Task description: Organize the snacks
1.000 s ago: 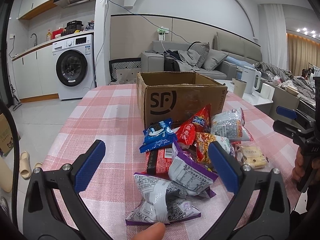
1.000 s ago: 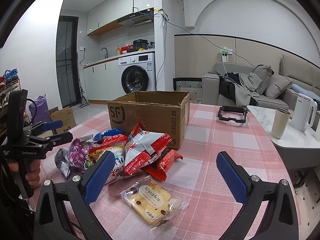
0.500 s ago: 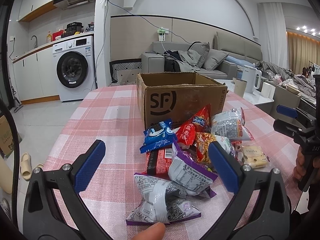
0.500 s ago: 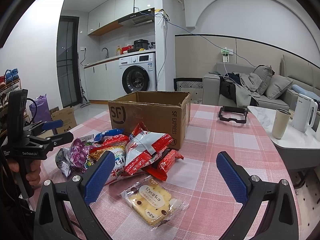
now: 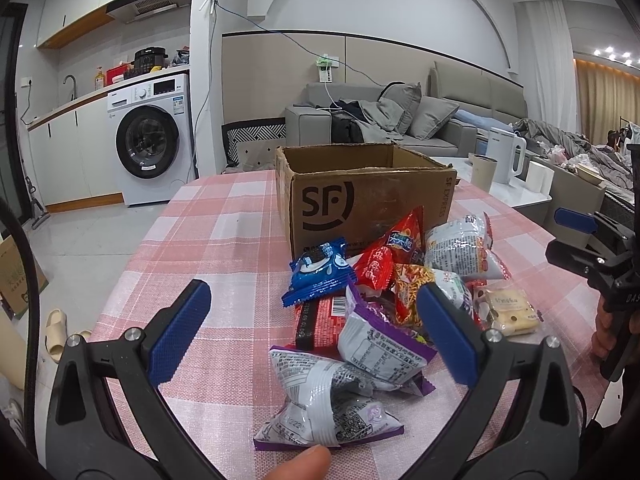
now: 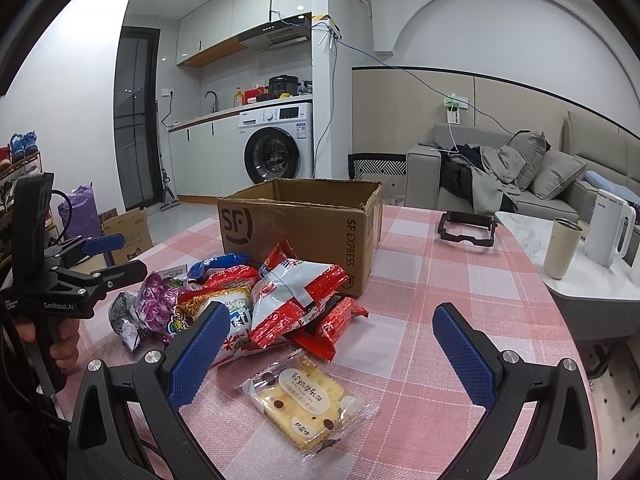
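While both tools hang above the pink checked tablecloth point(image 6: 460, 280), nothing is held: the left gripper point(image 5: 310, 328) has its blue pads spread wide over the near end of the snack pile, and the right gripper point(image 6: 328, 348) is likewise splayed and empty around the cracker packet point(image 6: 306, 404). In the left wrist view the snacks lie heaped at twelve to one o'clock from the claw, touching the front wall of the open SF cardboard box point(image 5: 360, 204), which looks empty, though its floor is hidden. Nearest is a crumpled silver-and-purple bag point(image 5: 326, 400) at six o'clock, with a purple-edged pouch point(image 5: 380, 344) just behind it, a blue cookie packet point(image 5: 318, 270) at eleven, and red packs point(image 5: 378, 266) beyond. These are probably light, air-puffed foil bags: soft, slick and prone to slide or crush, so the pinch belongs on a crimped end seam or across a flat middle fold, not on the bulging belly. The cracker packet is flat, stiff and brittle inside; it wants a gentle grip across its short edges, lifted level. Sorting has evidently not begun.
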Action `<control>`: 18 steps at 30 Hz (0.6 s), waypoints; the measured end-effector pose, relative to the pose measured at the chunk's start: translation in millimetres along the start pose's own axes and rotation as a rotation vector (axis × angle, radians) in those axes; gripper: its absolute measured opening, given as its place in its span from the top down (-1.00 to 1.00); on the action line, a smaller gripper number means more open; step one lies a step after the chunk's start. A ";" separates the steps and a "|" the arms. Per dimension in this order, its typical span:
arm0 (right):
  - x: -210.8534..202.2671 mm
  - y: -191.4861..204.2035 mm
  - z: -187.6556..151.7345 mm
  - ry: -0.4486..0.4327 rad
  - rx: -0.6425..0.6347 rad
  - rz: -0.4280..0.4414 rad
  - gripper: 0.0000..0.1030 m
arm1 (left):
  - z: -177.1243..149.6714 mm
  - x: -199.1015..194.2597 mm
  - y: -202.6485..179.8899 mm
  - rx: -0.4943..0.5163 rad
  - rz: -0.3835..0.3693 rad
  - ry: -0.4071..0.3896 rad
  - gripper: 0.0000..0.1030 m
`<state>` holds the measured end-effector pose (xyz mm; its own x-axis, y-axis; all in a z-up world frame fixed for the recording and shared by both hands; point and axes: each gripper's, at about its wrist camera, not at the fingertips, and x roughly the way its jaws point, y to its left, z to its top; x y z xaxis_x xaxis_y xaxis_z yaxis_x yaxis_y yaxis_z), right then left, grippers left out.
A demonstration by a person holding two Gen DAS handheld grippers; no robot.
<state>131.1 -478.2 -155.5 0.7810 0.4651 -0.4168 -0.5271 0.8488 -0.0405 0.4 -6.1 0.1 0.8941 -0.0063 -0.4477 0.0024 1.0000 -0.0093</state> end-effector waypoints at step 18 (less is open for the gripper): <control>28.2 1.4 0.4 0.149 -0.002 0.026 -1.00 | 1.3 -2.9 6.9 -0.012 0.004 0.029 -0.99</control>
<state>152.5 -463.8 -167.0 0.7089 0.4439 -0.5481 -0.5471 0.8365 -0.0302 -1.6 0.8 2.5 0.8809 -0.0031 -0.4732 -0.0063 0.9998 -0.0184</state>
